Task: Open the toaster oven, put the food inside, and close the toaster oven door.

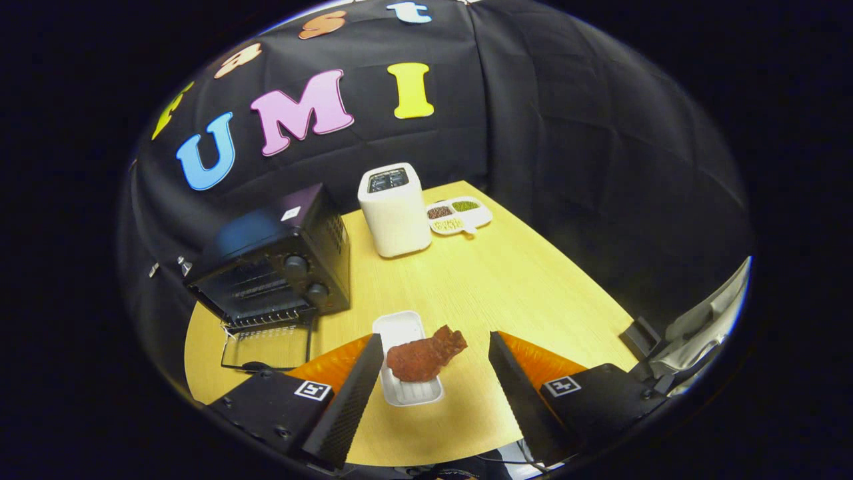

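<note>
Currently the gripper (436,347) is held with its fingers spread wide, empty, and the food (424,357), a reddish-brown slab, is seen between the tips on a white tray (400,329), overhanging its edge. It is judged light, fairly stiff and perhaps greasy; a hold across its thicker middle is advised. Beyond, at ten o'clock, the toaster oven (274,263) stands with its glass door (265,345) dropped flat. Its interior is dark and hard to make out; the door handle is hidden behind one finger.
</note>
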